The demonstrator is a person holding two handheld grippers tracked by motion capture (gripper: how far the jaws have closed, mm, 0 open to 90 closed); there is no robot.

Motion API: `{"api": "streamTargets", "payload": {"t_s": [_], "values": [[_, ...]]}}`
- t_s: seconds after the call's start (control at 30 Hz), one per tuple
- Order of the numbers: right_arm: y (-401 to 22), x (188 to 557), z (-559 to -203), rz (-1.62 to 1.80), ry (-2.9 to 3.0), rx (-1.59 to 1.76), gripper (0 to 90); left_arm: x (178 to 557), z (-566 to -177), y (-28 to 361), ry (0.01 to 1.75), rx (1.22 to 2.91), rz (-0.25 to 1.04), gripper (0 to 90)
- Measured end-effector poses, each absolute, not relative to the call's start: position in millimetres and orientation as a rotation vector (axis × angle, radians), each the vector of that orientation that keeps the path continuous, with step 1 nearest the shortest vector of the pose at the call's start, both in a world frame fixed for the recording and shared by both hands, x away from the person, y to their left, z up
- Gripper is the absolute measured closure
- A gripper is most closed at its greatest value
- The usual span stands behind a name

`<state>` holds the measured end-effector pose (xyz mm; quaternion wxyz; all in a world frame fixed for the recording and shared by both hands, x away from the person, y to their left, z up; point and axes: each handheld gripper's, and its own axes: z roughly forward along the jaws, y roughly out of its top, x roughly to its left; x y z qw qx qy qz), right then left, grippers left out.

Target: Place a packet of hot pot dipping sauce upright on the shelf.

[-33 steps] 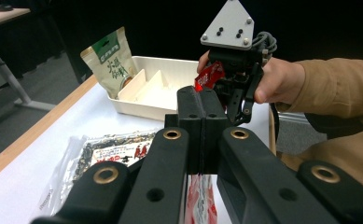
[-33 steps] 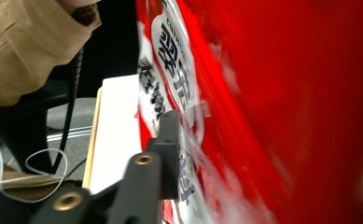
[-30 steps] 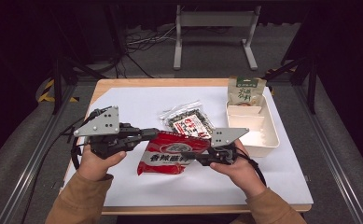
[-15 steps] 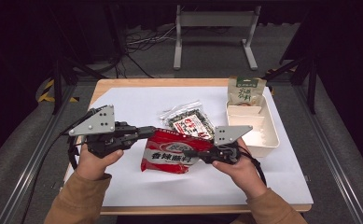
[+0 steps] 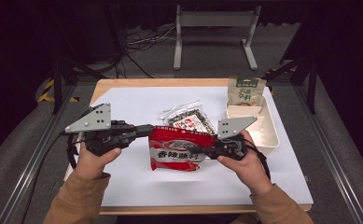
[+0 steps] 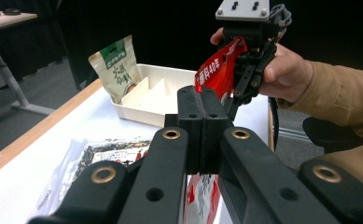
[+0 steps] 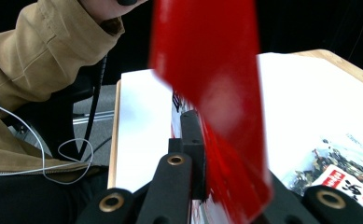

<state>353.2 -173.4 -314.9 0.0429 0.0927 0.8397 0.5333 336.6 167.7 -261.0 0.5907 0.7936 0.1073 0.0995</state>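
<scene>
Since the earlier frame left gripper moves outward; both grippers pinch the red glossy snack bag, right gripper nearer the white divided tray.

Count: three snack bags, namely red, clear, green; one tray; two tongs, left, right.

red pouch: glossy plastic | tray: matt plastic | table: wood

Left claw jaws pressed together; right claw clamped; both level, facing inward.
</scene>
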Motion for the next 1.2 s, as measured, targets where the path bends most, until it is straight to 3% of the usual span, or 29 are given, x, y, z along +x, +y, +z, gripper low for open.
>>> {"api": "streamTargets", "payload": {"t_s": [0.1, 0.17, 0.3, 1.2], "values": [[-177, 355, -311, 1.618, 2.573, 0.296, 89.4, 338, -262, 169, 0.258, 1.839, 0.231, 79.8], [-179, 356, -307, 1.603, 2.573, 0.301, 89.5, 338, -263, 168, 0.274, 1.840, 0.243, 68.7], [-183, 357, -302, 1.578, 2.578, 0.305, 89.4, 340, -265, 169, 0.296, 1.847, 0.260, 54.6], [-235, 382, -249, 1.408, 2.538, 0.408, 89.4, 376, -303, 191, 0.496, 1.853, 0.324, 41.5]]}}
